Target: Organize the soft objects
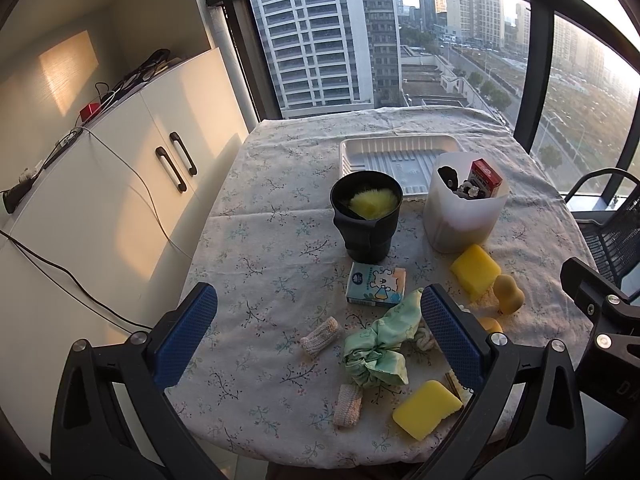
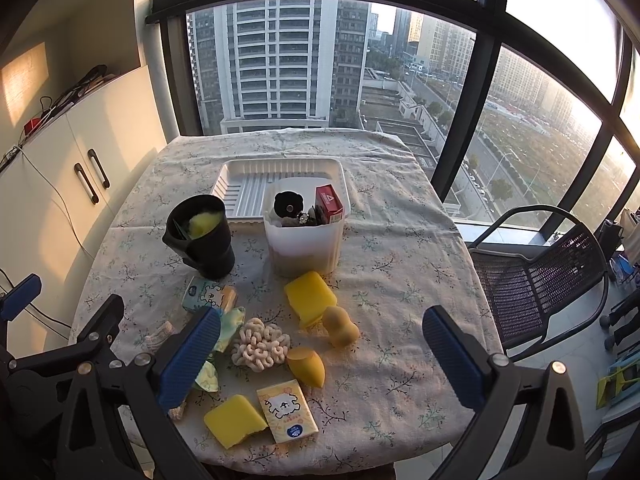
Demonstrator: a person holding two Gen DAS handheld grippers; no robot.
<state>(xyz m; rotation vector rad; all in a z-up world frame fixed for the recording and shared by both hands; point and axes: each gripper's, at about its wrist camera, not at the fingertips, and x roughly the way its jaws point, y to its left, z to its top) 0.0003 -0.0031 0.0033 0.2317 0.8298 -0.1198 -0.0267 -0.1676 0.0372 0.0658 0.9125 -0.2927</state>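
Observation:
Soft items lie on the floral tablecloth [image 1: 260,240]: a green cloth bundle [image 1: 378,350], two yellow sponges [image 1: 426,408] [image 1: 476,270], two knitted rolls [image 1: 320,336] [image 1: 348,404], a tissue pack [image 1: 376,285], a rope knot [image 2: 261,344], two yellow makeup sponges [image 2: 340,326] [image 2: 307,366] and an orange tissue pack [image 2: 287,410]. A black cup [image 1: 366,216] holds a yellow fluffy item [image 1: 372,202]. My left gripper [image 1: 318,336] is open above the near items. My right gripper [image 2: 320,356] is open above the table's near right.
A white tray [image 1: 400,156] sits at the back. A white bin [image 1: 464,208] holds a red box and dark items. A white cabinet [image 1: 120,184] with cables stands left. A black mesh chair [image 2: 540,272] stands right of the table.

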